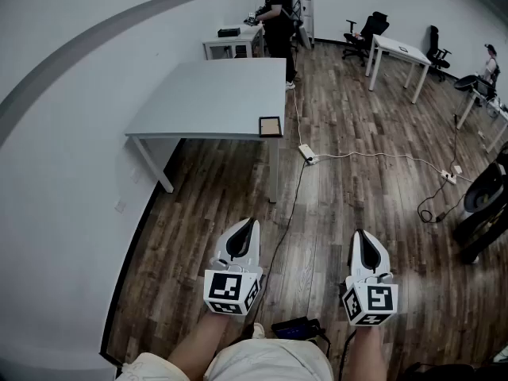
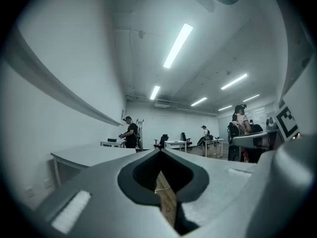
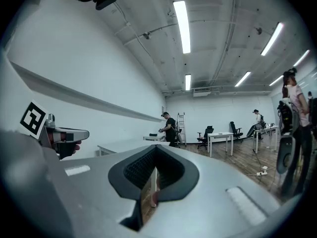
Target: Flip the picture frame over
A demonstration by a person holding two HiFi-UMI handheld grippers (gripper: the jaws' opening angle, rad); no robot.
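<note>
— Pale shorts (image 1: 238,367) on the person's lap fill the bottom edge of the head view. Just ahead of them the left gripper (image 1: 252,222) and the right gripper (image 1: 359,233) are held level above the dark wood-plank floor (image 1: 373,205), side by side but apart.

— How do their jaws stand?

— Both pairs are closed tip to tip, with nothing between them. Each gripper's own view shows only a thin slit, and through it floor and a table leg.

— And the small dark-rimmed picture frame (image 1: 271,126)?

— It lies flat on the near right corner of the pale grey rectangular table (image 1: 214,94), a brownish face turned up. It is well apart from both grippers, across a stretch of floor.

— Anything else about?

— A white power strip (image 1: 307,154) lies on the floor near the table's near right leg, with a white cable trailing off to the right. A person in black clothes (image 1: 278,18) stands past the table's far end.
</note>
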